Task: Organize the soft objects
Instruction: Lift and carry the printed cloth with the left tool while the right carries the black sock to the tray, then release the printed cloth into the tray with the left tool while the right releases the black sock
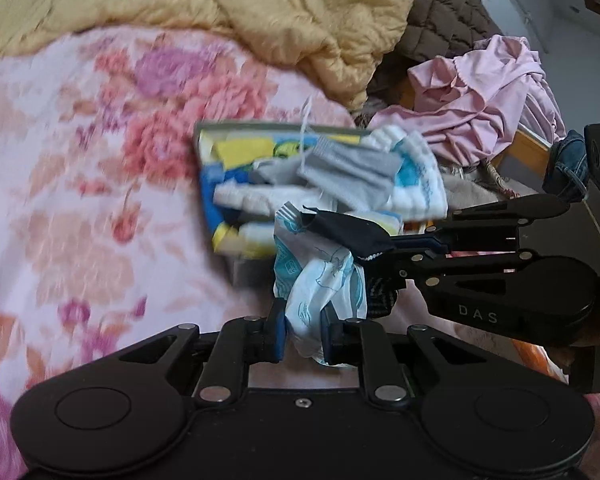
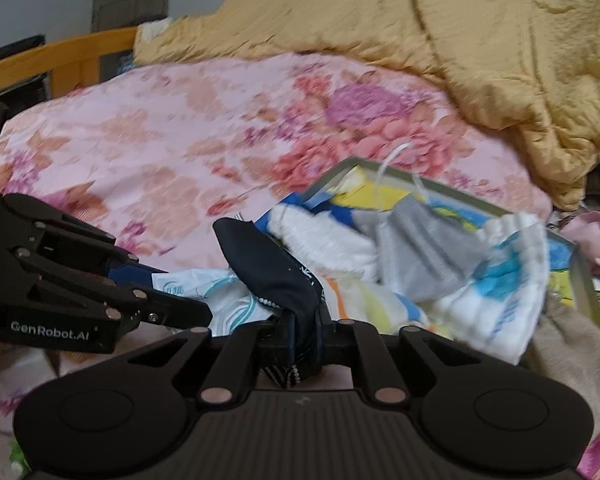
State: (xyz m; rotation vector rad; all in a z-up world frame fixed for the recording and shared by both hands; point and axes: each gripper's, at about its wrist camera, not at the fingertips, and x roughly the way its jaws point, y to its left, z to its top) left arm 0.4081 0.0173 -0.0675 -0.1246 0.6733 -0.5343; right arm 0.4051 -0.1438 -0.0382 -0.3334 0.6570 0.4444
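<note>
Floral bedsheet (image 1: pixel 80 168): pink flowered cover filling the left and centre of both views; it is the working surface, and everything else lies on it.
Yellow quilt (image 1: pixel 260 12): bunched along the far side, pushed back, apparently to free the sheet for sorting.
Picture box (image 1: pixel 220 148): shallow, colourfully printed, lying at the centre of the sheet with its open face up; judged to be the collecting place for small items.
Socks in box (image 1: pixel 380 176): white, grey and blue-patterned socks heaped loosely, spilling over the box's right rim.
Left gripper (image 1: pixel 304 334): fingers nearly shut, pinching a light blue-and-white printed sock (image 1: pixel 320 284) that hangs crumpled just near the box.
Right gripper (image 2: pixel 304 334): fingers nearly shut on a dark navy sock (image 2: pixel 276 272), which stands up from the pinch and touches the light sock.
Relation of the two: grippers meet at an angle, tips close together, each holding its own piece; judged to be separating tangled socks or pairing them before boxing.
Pink garment (image 1: pixel 480 96): crumpled, far right, apart from the box, untouched.
Risk: thin fabric could slip from either pinch.
</note>
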